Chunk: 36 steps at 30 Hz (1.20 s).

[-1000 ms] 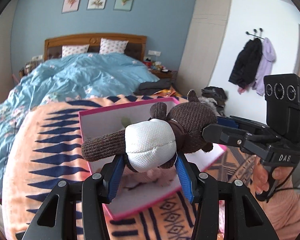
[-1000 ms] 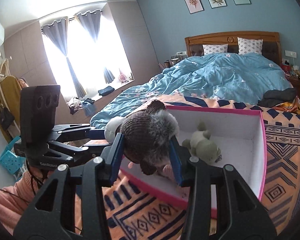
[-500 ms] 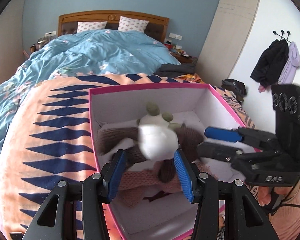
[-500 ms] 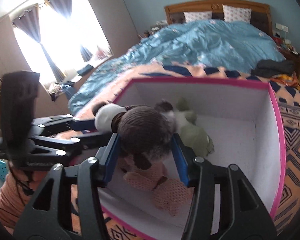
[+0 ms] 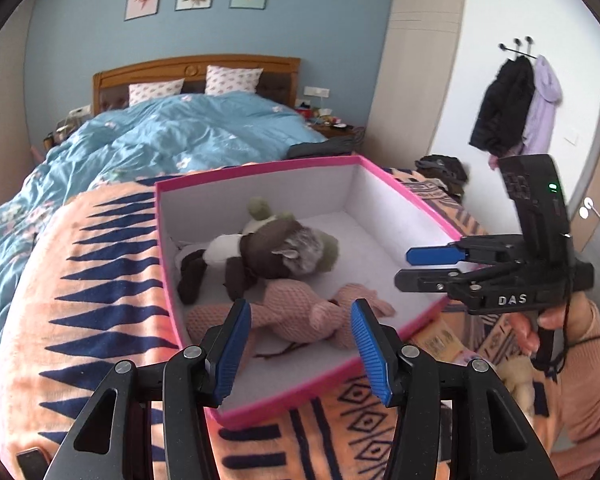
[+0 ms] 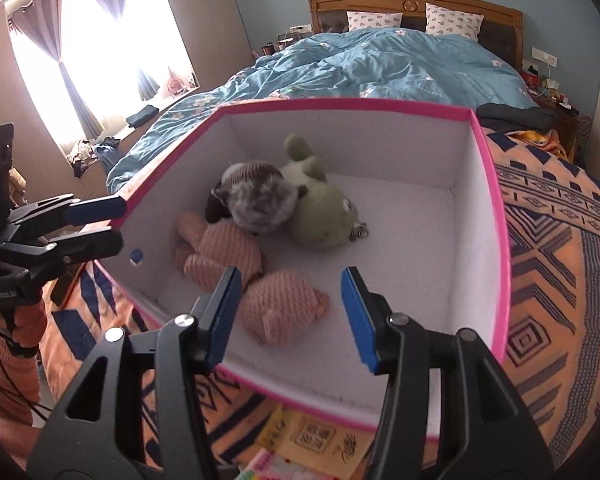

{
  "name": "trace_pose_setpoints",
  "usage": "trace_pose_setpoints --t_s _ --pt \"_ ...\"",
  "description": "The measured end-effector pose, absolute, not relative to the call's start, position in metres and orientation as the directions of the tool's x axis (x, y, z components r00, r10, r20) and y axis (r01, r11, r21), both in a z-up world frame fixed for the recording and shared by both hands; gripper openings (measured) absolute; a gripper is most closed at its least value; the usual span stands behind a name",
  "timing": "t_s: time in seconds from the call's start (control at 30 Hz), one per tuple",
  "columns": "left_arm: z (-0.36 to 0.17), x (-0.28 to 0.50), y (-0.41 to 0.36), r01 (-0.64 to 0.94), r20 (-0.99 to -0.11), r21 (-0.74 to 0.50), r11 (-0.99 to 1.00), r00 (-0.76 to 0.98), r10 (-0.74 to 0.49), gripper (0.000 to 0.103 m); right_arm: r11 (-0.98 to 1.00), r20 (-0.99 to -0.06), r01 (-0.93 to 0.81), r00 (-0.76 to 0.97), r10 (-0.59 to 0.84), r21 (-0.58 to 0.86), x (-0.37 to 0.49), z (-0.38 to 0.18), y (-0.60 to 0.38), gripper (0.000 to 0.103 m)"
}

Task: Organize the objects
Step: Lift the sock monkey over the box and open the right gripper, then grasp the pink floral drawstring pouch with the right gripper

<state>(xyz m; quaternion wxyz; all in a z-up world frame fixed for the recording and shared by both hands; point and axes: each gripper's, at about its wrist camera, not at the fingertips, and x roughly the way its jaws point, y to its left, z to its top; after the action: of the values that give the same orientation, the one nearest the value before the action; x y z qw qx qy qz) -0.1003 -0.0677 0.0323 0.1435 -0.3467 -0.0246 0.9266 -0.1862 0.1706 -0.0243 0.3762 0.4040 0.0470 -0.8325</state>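
Observation:
A pink-rimmed white box [image 5: 260, 170] [image 6: 496, 220] sits on the blanket. Inside it a brown plush with a white muzzle [image 5: 268, 248] [image 6: 256, 204] lies across a green plush [image 5: 328, 252] [image 6: 320, 216] and a pink knitted plush [image 5: 296, 316] [image 6: 228, 248]. My left gripper [image 5: 300, 308] [image 6: 121, 224] hovers at the box's near left side; its jaws are opening and nothing is between them. My right gripper [image 6: 290, 276] [image 5: 404, 268] hangs over the box's right rim, open and holding nothing.
The box rests on an orange blanket with navy patterns [image 5: 100, 280] at the foot of a bed with a blue duvet [image 5: 180, 136]. Coats [image 5: 512, 104] hang on the right wall. Printed cards [image 6: 300, 432] lie by the box's front edge. A bright window [image 6: 92, 40] is at left.
Both grippers carried the brown plush down into the box and let go of it. It now lies on the other toys, and both grippers have drawn back.

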Motion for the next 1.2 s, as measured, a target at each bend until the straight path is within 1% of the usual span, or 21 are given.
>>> trace_pose_setpoints --t_s 0.07,0.13,0.2,0.33,0.43,0.53,0.6,0.67,0.77,0.93,1.1,1.2 --pt "0.031 -0.094 -0.061 -0.253 -0.632 -0.121 -0.96 -0.725 0.271 0.057 -0.7 -0.715 0.662 -0.35 -0.605 0.268 -0.186 -0.028 0.174 0.054" --pt "0.027 -0.091 -0.057 -0.25 -0.635 -0.104 -0.963 -0.728 0.258 0.059 -0.696 -0.707 0.661 -0.348 -0.615 0.281 -0.182 -0.027 0.174 0.054" --pt "0.021 -0.092 -0.058 -0.242 -0.646 -0.102 -0.965 -0.722 0.25 0.059 -0.686 -0.701 0.656 -0.328 -0.633 0.313 -0.179 -0.027 0.172 0.058" --pt "0.013 -0.097 -0.068 -0.199 -0.664 -0.12 -0.973 -0.713 0.227 0.059 -0.65 -0.692 0.663 -0.268 -0.67 0.372 -0.166 -0.025 0.162 0.058" --pt "0.014 -0.097 -0.075 -0.176 -0.657 -0.156 -0.972 -0.716 0.235 0.059 -0.651 -0.672 0.656 -0.287 -0.683 0.382 -0.162 -0.023 0.163 0.058" --pt "0.02 -0.085 -0.075 -0.188 -0.632 -0.182 -0.965 -0.73 0.261 0.059 -0.642 -0.638 0.658 -0.308 -0.706 0.393 -0.154 -0.016 0.172 0.058" --pt "0.023 -0.073 -0.07 -0.219 -0.61 -0.194 -0.956 -0.736 0.292 0.062 -0.631 -0.607 0.675 -0.332 -0.722 0.382 -0.14 -0.006 0.182 0.059" --pt "0.028 -0.058 -0.058 -0.278 -0.585 -0.206 -0.938 -0.733 0.346 0.065 -0.628 -0.582 0.689 -0.358 -0.73 0.362 -0.125 0.003 0.194 0.059" --pt "0.028 -0.04 -0.035 -0.365 -0.571 -0.209 -0.907 -0.707 0.416 0.067 -0.631 -0.561 0.698 -0.389 -0.731 0.339 -0.103 0.008 0.216 0.06" --pt "0.012 -0.019 0.011 -0.516 -0.588 -0.239 -0.823 -0.598 0.545 0.067 -0.67 -0.607 0.672 -0.4 -0.687 0.315 -0.074 -0.008 0.245 0.06" --pt "-0.014 -0.012 0.045 -0.576 -0.64 -0.264 -0.773 -0.495 0.588 0.067 -0.679 -0.659 0.652 -0.35 -0.665 0.338 -0.05 -0.037 0.262 0.06" --pt "-0.026 -0.009 0.055 -0.588 -0.663 -0.275 -0.761 -0.457 0.593 0.067 -0.677 -0.687 0.656 -0.323 -0.65 0.332 -0.038 -0.051 0.262 0.057"
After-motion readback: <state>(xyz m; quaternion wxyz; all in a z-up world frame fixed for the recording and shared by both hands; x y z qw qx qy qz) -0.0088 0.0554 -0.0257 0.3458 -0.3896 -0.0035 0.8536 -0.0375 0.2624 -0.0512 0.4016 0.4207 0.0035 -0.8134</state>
